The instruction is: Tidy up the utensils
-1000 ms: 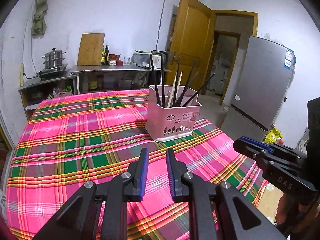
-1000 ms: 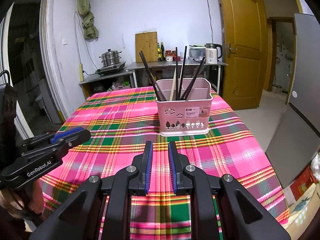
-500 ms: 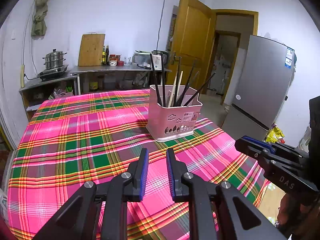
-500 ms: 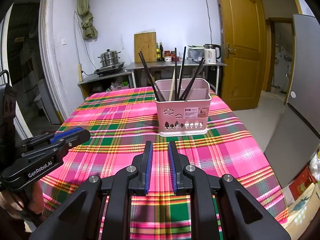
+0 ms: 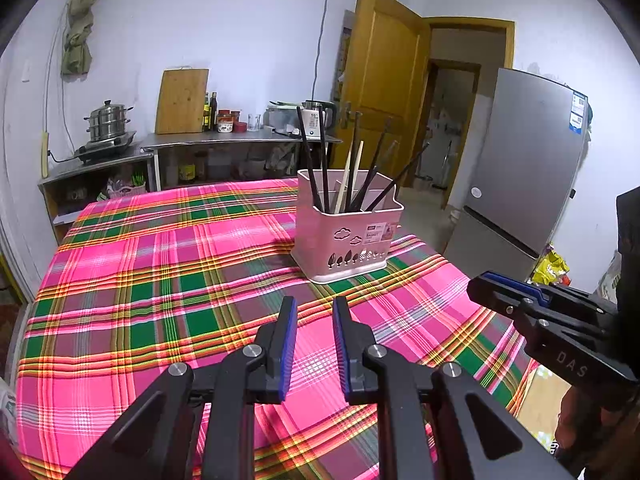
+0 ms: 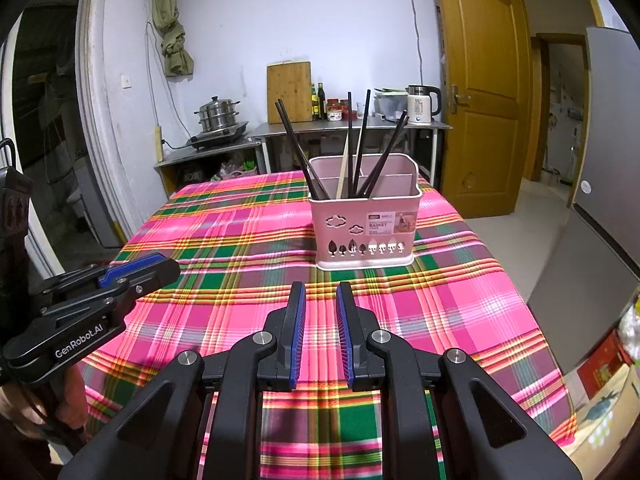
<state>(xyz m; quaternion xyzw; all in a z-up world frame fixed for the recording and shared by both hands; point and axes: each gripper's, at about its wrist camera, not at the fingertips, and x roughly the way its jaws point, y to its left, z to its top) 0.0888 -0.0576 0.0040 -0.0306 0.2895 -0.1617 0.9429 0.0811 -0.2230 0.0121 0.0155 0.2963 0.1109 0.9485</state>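
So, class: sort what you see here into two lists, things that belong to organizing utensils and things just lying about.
Job:
- pink utensil basket
- dark chopsticks
- pale chopstick
- left gripper, right gripper, both empty

Lying about:
- kettle
- cutting board
- steamer pot
- fridge

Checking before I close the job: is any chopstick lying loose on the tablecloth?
No, the tablecloth is bare and the chopsticks stand in the pink basket.

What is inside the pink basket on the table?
The pink basket holds several dark chopsticks and one pale chopstick, all leaning in one compartment. Their lower ends are hidden by the basket's wall.
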